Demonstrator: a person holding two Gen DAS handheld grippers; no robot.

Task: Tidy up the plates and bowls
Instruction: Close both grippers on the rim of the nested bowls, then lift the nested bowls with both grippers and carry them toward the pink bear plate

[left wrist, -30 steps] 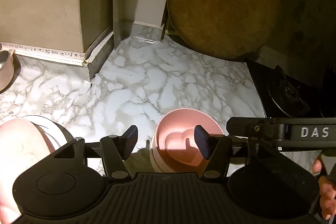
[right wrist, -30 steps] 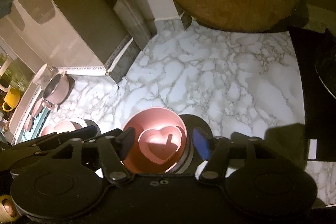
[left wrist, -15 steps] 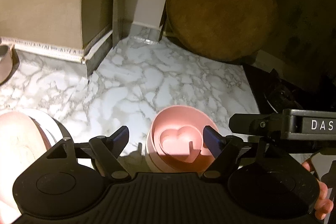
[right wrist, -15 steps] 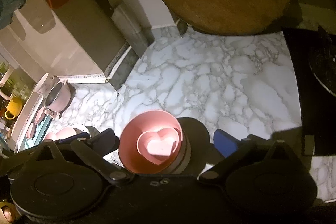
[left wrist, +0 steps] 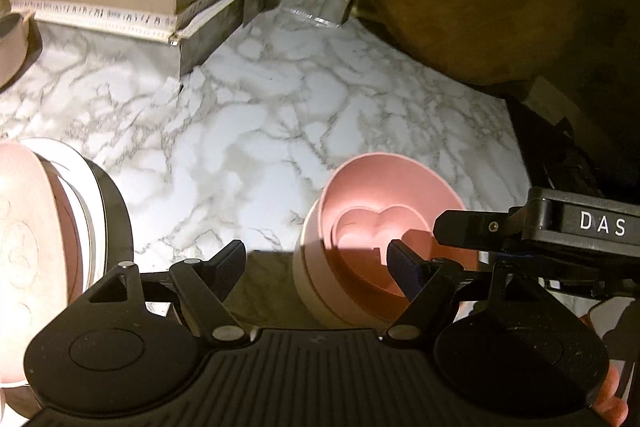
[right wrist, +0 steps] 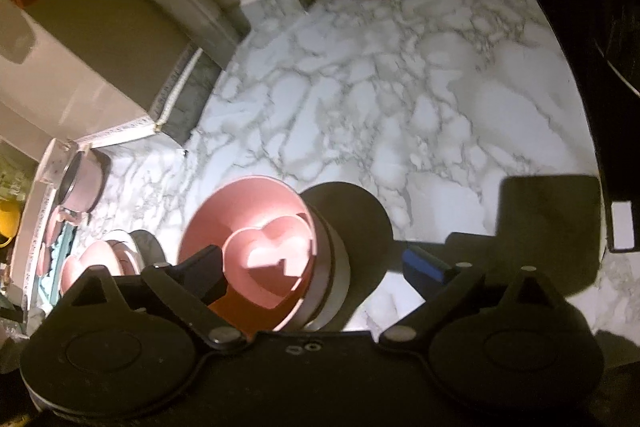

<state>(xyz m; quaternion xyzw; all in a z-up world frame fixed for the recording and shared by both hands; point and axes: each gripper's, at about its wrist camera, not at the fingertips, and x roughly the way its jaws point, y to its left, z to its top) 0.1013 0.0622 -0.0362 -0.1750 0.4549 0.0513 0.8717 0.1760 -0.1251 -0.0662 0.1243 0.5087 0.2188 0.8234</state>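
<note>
Hovering over the pink bowl [left wrist: 380, 183], lower centre-right of the left wrist view, stacked on a cream bowl [left wrist: 308, 287] with a heart-shaped dish [left wrist: 360, 227] nested inside, all on the marble counter [left wrist: 280, 107]; left gripper [left wrist: 316, 261] released, jaws just opened wider, straddling the stack's left wall, nothing pinched; right gripper [right wrist: 314, 263] also spread, jaws just narrowing slightly, straddling the right wall, not pressing; best to seat one pad inside and one outside the rim, squeeze squarely, lift level; counting: one heart dish, at least two round bowls, one plate pile [left wrist: 80, 195] at left edge, seemingly three rims.
</note>
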